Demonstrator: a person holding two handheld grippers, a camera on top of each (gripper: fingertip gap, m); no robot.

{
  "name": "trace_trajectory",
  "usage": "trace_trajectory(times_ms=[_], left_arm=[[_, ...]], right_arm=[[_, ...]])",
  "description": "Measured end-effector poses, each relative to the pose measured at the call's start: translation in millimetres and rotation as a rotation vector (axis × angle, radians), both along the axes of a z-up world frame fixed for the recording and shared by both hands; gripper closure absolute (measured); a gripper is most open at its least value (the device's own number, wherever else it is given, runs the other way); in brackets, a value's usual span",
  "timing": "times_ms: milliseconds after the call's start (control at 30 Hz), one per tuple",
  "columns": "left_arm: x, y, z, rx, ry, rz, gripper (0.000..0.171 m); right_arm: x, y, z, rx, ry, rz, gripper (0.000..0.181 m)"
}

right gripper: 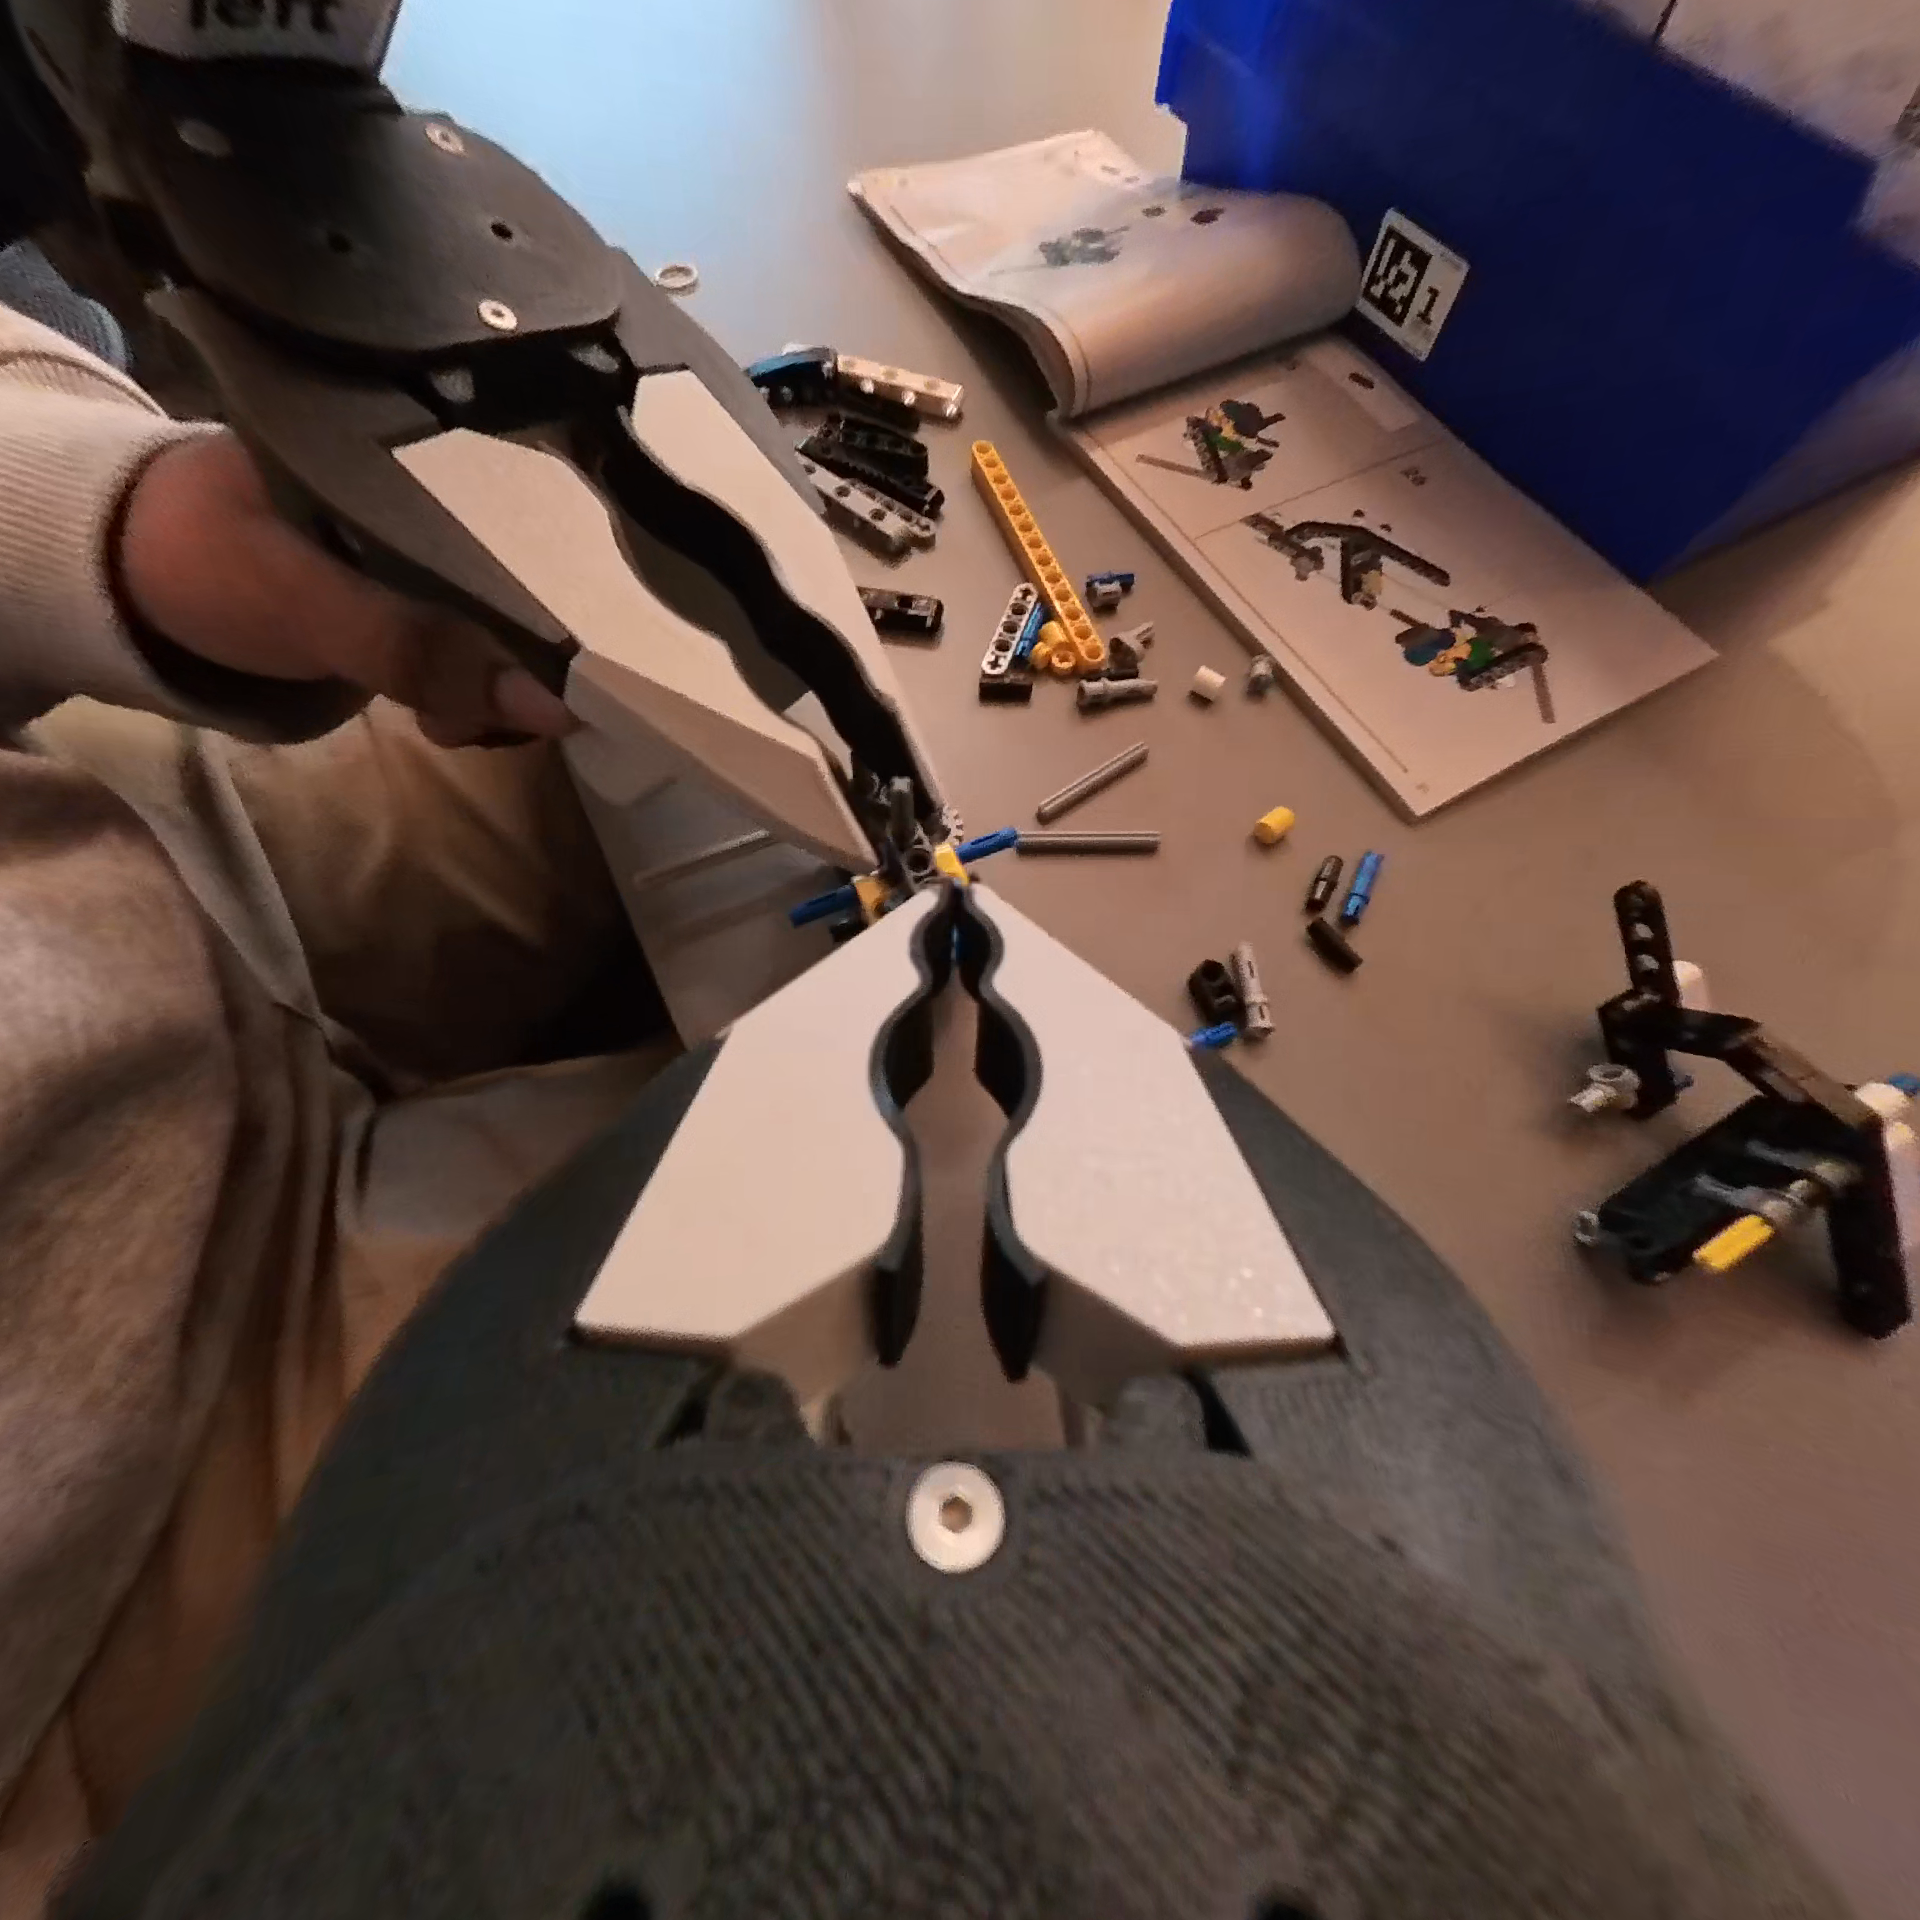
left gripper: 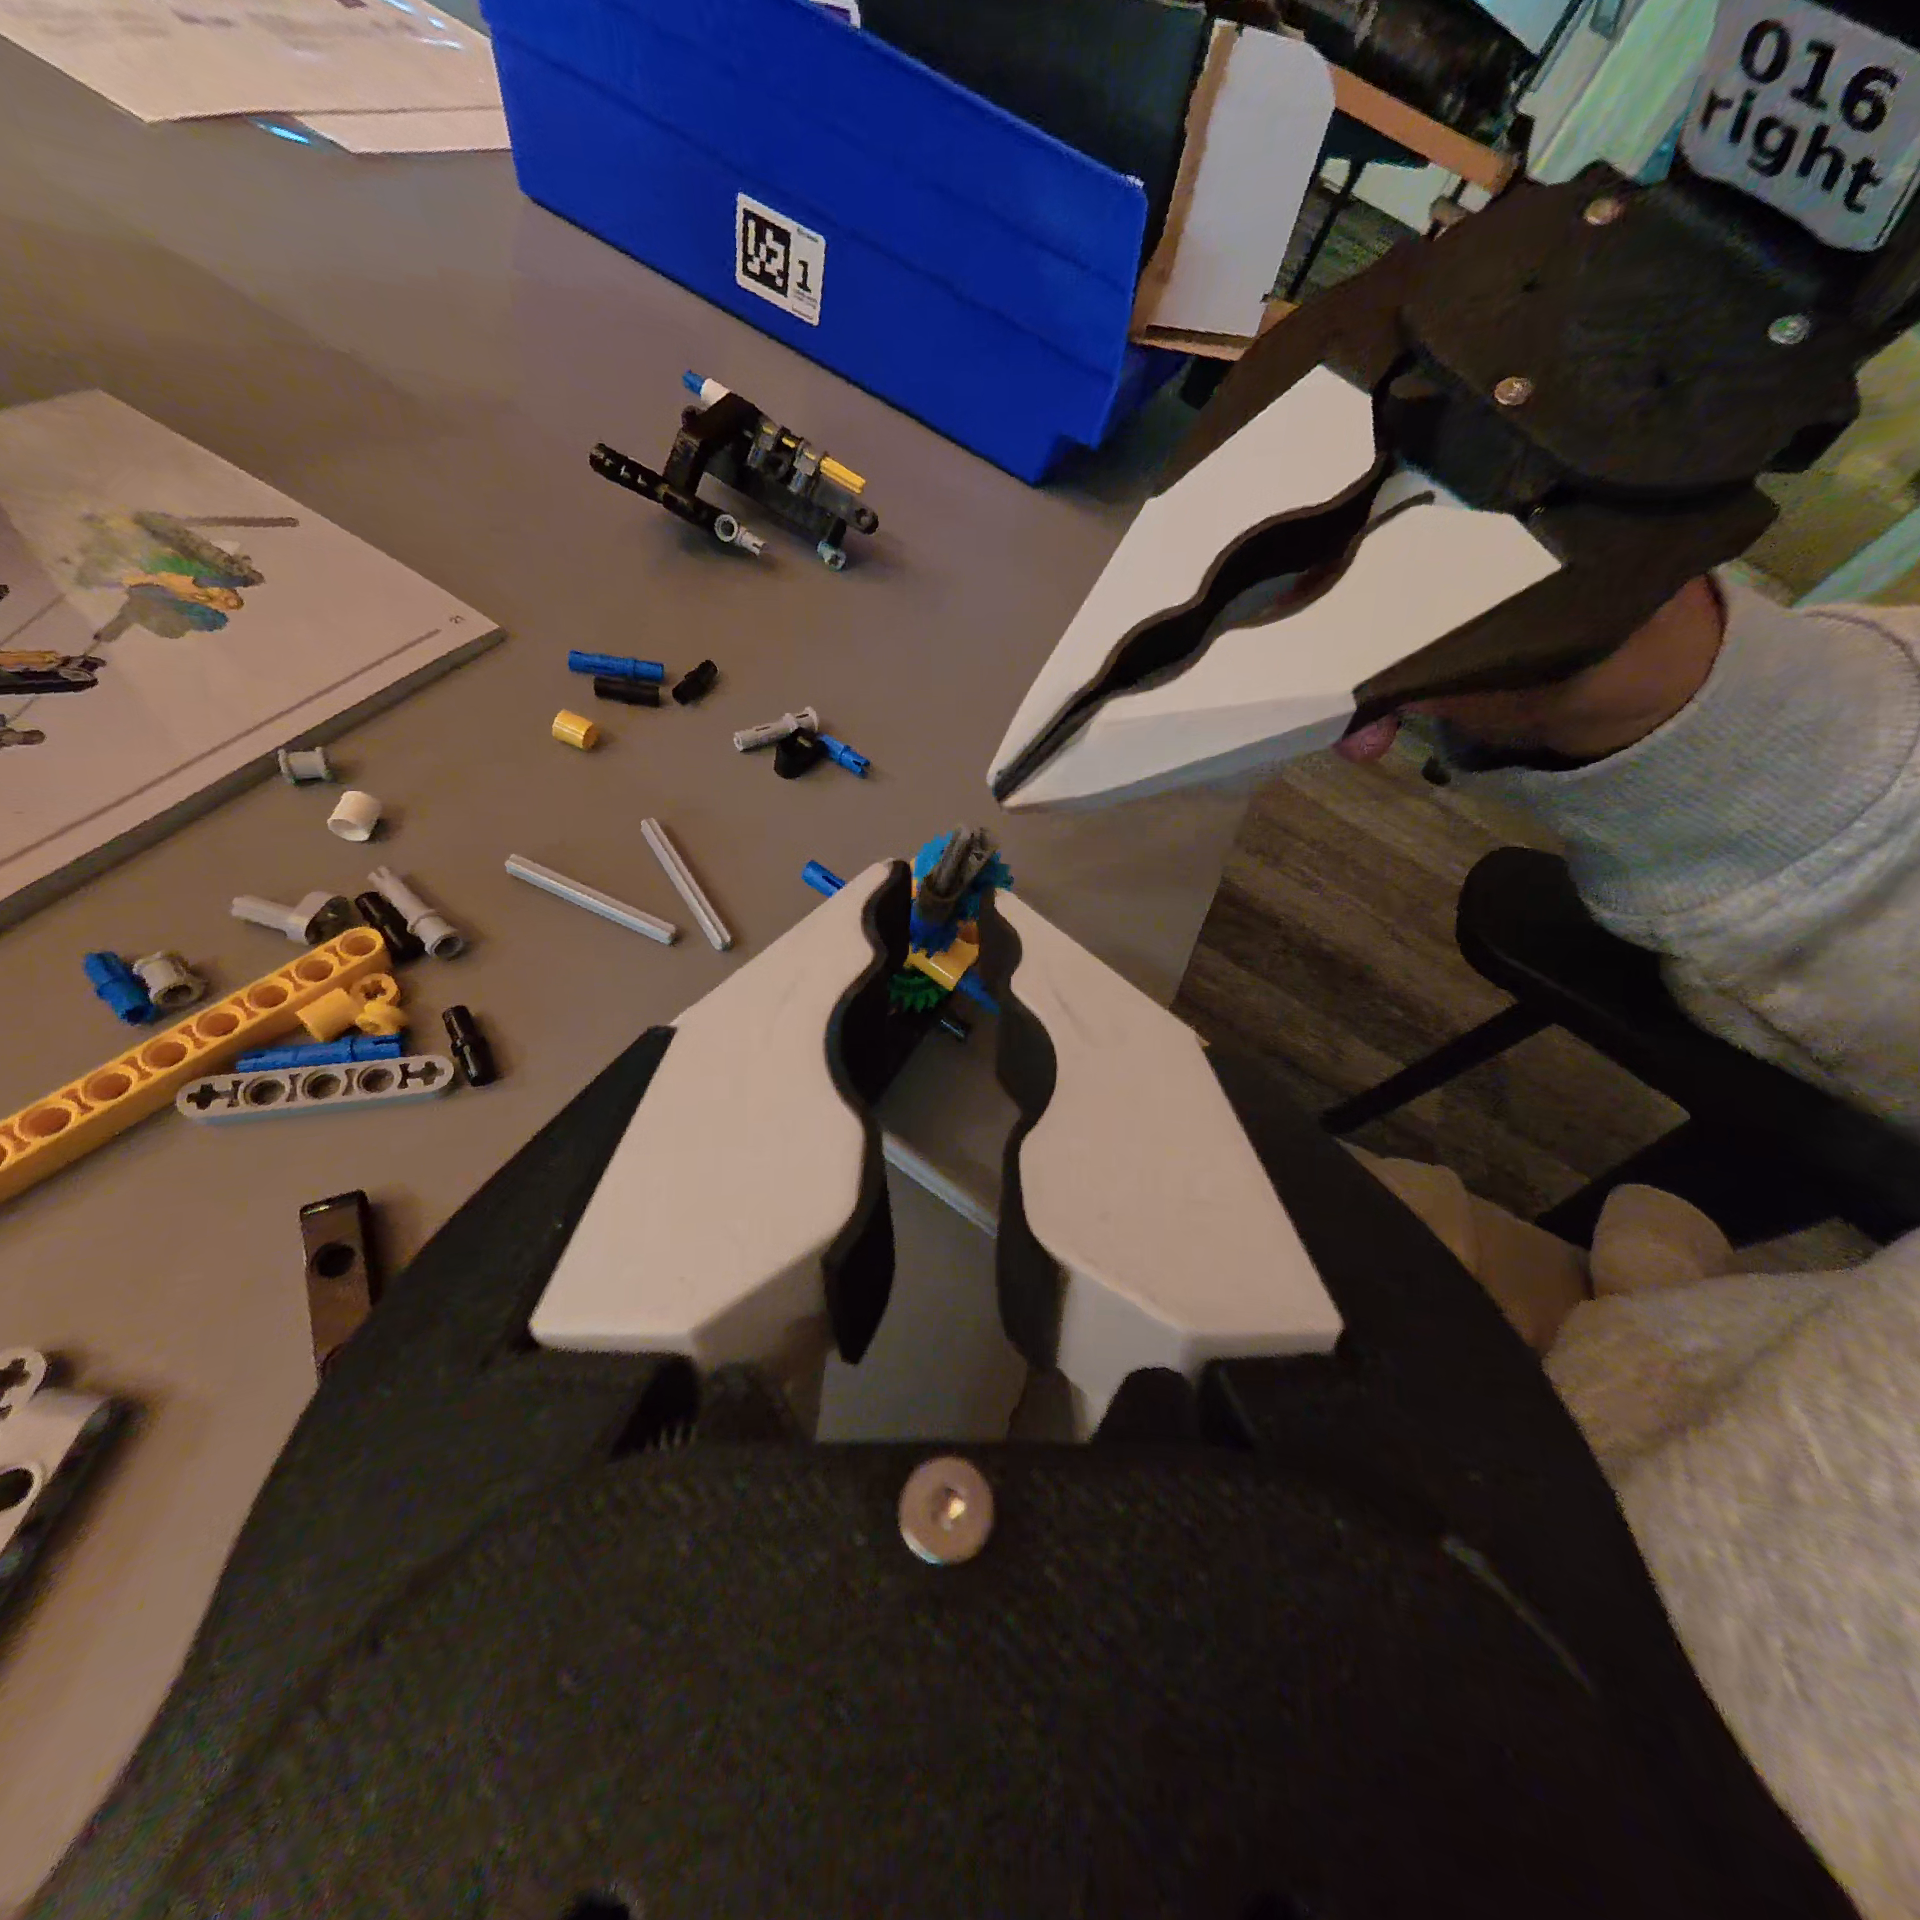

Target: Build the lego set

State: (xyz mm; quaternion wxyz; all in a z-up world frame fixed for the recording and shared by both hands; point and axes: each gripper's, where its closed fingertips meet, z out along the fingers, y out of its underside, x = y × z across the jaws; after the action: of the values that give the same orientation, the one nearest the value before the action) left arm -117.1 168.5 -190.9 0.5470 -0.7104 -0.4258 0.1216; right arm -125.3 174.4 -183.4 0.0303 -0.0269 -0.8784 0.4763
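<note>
My left gripper (left gripper: 945, 894) is shut on a small gear assembly (left gripper: 951, 920) with a blue gear, a green gear, yellow parts, blue pins and a dark grey axle sticking out past the fingertips. It is held at the table's edge. In the right wrist view the left gripper (right gripper: 883, 821) comes in from the upper left with the same assembly (right gripper: 914, 857) at its tips. My right gripper (right gripper: 951, 891) is shut, and its tips sit just in front of the assembly. In the left wrist view the right gripper (left gripper: 1003, 792) is closed on nothing, a little above the axle's end.
On the grey table (left gripper: 436, 312) lie a black sub-assembly (left gripper: 748, 468), a long yellow beam (left gripper: 187, 1039), two grey axles (left gripper: 587, 899), loose pins and an open instruction booklet (left gripper: 156, 623). A blue bin (left gripper: 831, 156) stands at the back. The table edge and a person's lap are at the right. The tips of both grippers are at nearly the same place.
</note>
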Motion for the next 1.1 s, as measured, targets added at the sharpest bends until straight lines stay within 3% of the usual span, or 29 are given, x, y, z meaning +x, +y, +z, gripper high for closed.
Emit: trace_trajectory(times_ms=[633,1100], left_arm=[[-1.6,5.0,0.4,-0.013,0.002,-0.025,0.167],[-1.5,6.3,-0.3,0.033,-0.026,-0.040,0.167]], right_arm=[[-1.7,-0.9,4.5,-0.116,-0.105,0.003,0.181],[3.5,-2.7,-4.1,-0.099,-0.098,0.029,0.181]])
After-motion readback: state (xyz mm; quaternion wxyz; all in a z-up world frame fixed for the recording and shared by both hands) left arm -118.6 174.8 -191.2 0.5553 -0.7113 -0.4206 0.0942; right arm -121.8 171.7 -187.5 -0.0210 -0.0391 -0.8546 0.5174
